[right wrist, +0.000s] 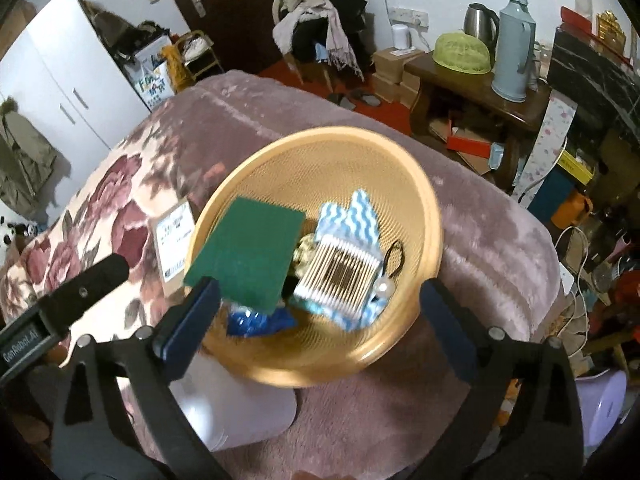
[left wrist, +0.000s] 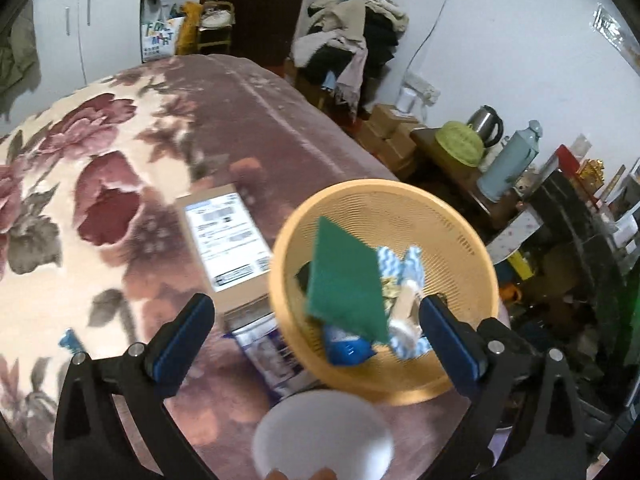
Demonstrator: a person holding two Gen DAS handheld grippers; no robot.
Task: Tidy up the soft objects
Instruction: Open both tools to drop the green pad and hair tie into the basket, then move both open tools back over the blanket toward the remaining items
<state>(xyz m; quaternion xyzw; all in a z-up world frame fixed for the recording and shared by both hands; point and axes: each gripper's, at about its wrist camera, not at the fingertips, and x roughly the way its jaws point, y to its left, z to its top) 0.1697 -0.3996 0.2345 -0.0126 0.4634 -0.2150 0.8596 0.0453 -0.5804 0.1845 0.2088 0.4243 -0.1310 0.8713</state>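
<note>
A cluttered bedroom surrounds a bed [left wrist: 120, 184] spread with a plush floral blanket in pink and cream; a chair heaped with clothes [right wrist: 320, 12] stands by the dark door, and a side counter [right wrist: 472, 80] carries a kettle, a pale blue thermos and a green mesh cover.

On the bed sits a round tan mesh basket [right wrist: 400, 168]. Inside it lie a green scouring pad [right wrist: 248, 252] tilted against the near-left wall, a blue-and-white wavy-striped cloth [right wrist: 356, 216], a pack of cotton swabs [right wrist: 340, 276], a blue packet [right wrist: 256, 322] low at the front, and what looks like a black hair tie [right wrist: 394, 258]. A cardboard box with a shipping label [left wrist: 228, 236] lies just beside the basket, and a white rounded object [left wrist: 324, 436], not identifiable, sits near the camera.

The left gripper [left wrist: 316, 344] has its fingers spread wide with nothing between them. The right gripper [right wrist: 316, 320] is likewise wide open and empty, its fingers straddling the basket's near rim; the left tool's body shows at that view's left edge.

By the look of it, a drop into the basket is done: both hands are free and the soft items sit collected. The next move calls for finding any soft thing left outside, probably on the blanket, and a careful pinch, since cloth and sponge yield and slip.
</note>
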